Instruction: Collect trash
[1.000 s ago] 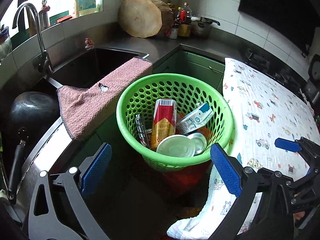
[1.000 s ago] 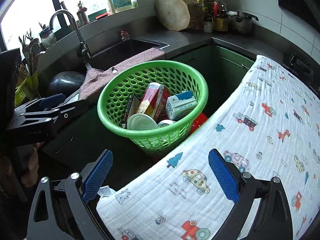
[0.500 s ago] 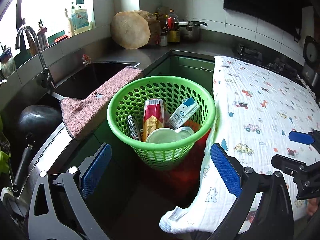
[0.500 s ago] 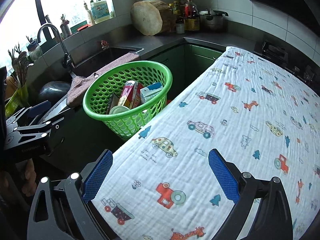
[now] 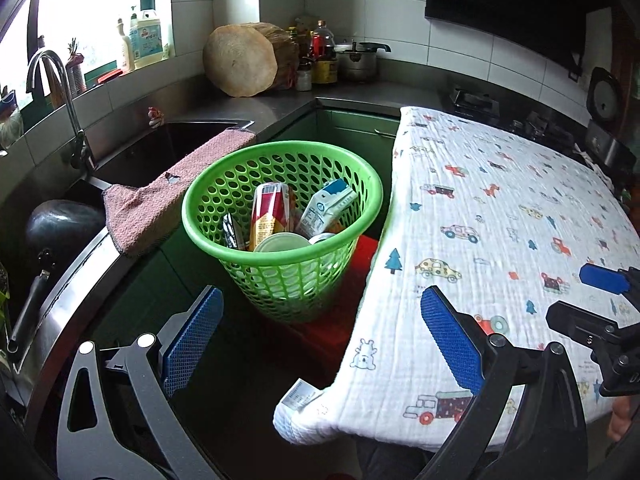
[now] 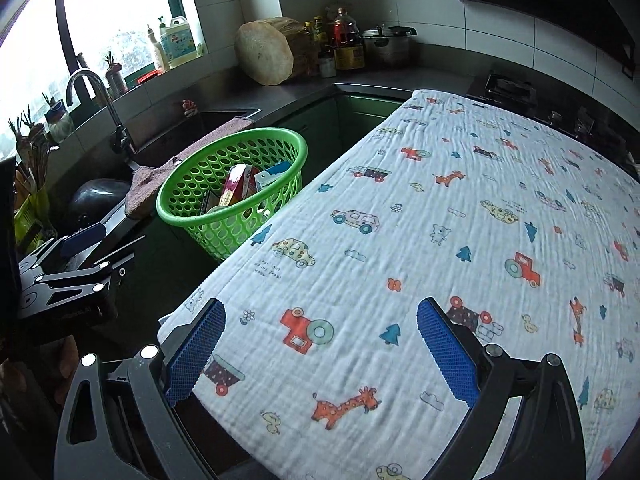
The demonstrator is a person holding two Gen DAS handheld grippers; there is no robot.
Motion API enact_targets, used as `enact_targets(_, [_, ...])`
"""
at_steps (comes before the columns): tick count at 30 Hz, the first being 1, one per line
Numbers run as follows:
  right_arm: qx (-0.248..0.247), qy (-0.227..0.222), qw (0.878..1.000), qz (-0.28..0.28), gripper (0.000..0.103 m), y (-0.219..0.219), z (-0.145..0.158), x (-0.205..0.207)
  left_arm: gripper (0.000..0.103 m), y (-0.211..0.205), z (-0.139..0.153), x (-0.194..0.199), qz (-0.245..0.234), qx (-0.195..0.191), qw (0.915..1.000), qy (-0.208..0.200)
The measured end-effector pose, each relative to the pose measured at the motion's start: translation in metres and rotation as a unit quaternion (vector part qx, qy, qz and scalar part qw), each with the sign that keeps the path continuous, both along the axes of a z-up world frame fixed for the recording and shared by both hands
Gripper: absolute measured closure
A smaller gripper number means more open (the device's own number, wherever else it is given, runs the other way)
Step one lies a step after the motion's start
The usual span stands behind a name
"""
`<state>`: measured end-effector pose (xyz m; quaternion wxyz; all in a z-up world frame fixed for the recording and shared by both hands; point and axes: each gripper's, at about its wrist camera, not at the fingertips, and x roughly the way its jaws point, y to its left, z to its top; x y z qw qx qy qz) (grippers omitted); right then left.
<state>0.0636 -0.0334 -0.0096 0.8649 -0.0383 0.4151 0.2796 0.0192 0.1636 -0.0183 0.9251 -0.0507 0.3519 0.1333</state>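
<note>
A green perforated basket (image 5: 362, 184) (image 6: 192, 184) stands on a red stool beside the table. Inside it lie a red and yellow carton (image 5: 270, 210), a white and blue milk carton (image 5: 326, 206), a round white lid (image 5: 282, 243) and a dark wrapper (image 5: 230, 230). My left gripper (image 5: 320, 336) hangs open, near and above the basket's front, with nothing between its blue pads. Over the patterned cloth's near corner my right gripper (image 6: 320, 354) is open and holds nothing. The right gripper (image 5: 592, 300) also shows at the left wrist view's right edge.
A table under a white cloth printed with cars and animals (image 5: 500, 240) (image 6: 440, 240) fills the right. At the left are a sink (image 5: 168, 148), a tap (image 5: 52, 92), a pink towel (image 5: 160, 196) and a dark pan (image 5: 60, 224). A wooden block (image 5: 240, 60), bottles and a pot (image 5: 358, 64) stand on the back counter.
Both grippers have drawn back and up from the basket, which now looks smaller and farther. The right gripper has swung right over the cloth. Both stayed open.
</note>
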Motion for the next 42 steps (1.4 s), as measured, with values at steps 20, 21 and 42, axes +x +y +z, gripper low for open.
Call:
enact_targets(20, [0.014, -0.004, 0.999, -0.04, 0.009, -0.035, 0.003, -0.015, 0.005, -0.021, -0.006, -0.016, -0.012, 0.004, 0.9999, 0.008])
enact_targets(21, [0.014, -0.005, 0.999, -0.04, 0.009, -0.035, 0.004, -0.015, 0.005, -0.022, -0.007, -0.016, -0.013, 0.006, 0.9999, 0.01])
enact_targets(42, [0.012, -0.009, 0.998, -0.054, 0.009, -0.049, 0.004, -0.018, 0.005, -0.034, 0.004, -0.02, -0.028, 0.0, 0.9996, 0.001])
